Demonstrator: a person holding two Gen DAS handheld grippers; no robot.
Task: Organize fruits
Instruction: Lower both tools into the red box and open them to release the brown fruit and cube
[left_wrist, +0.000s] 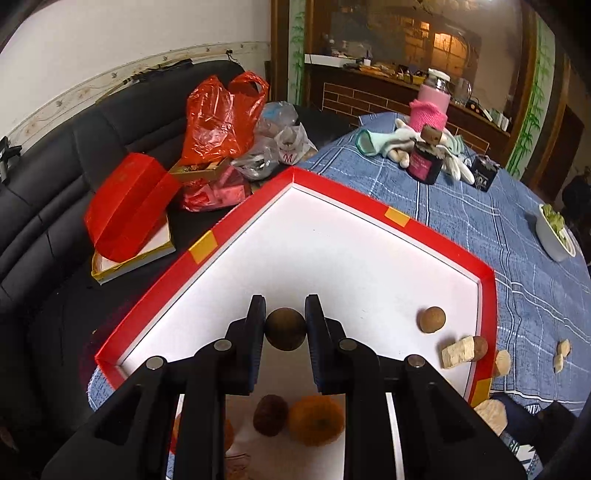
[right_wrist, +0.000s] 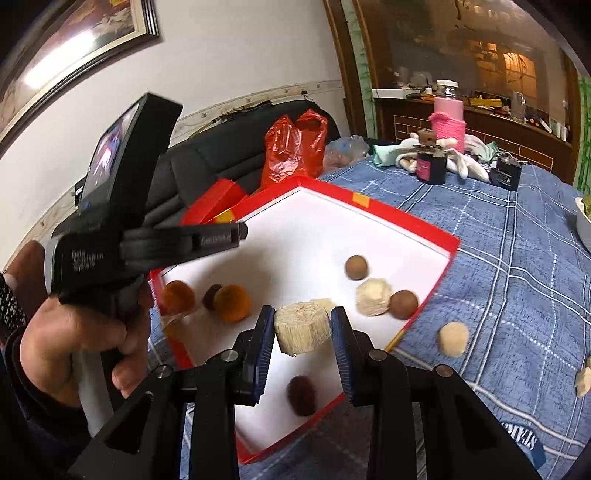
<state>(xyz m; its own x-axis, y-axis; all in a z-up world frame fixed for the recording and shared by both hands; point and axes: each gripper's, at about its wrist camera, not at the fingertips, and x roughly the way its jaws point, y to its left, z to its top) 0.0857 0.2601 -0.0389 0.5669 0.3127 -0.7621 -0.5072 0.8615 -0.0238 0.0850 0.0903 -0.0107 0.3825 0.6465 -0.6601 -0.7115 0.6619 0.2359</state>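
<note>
My left gripper (left_wrist: 285, 319) is shut on a round brown fruit (left_wrist: 285, 332) above the white floor of a red-rimmed tray (left_wrist: 236, 229). Under it lie a dark brown fruit (left_wrist: 270, 414) and an orange fruit (left_wrist: 316, 419). A brown ball (left_wrist: 431, 319) and a pale chunk (left_wrist: 458, 355) rest near the tray's right wall. My right gripper (right_wrist: 303, 321) is shut on a pale fibrous chunk (right_wrist: 302, 328) over the same tray (right_wrist: 406, 218). That tray holds orange fruits (right_wrist: 232, 302), brown balls (right_wrist: 356, 267), a pale piece (right_wrist: 373, 296) and a dark fruit (right_wrist: 302, 395).
Pale pieces (right_wrist: 453, 338) lie loose on the blue checked cloth (right_wrist: 517, 277) right of the tray. A dark jar (right_wrist: 431, 166), a pink bottle (right_wrist: 448, 114), gloves and a white bowl (left_wrist: 554, 236) stand farther back. A black sofa (left_wrist: 55, 177) with red bags (left_wrist: 218, 114) lies to the left. A hand (right_wrist: 74, 339) holds the left tool.
</note>
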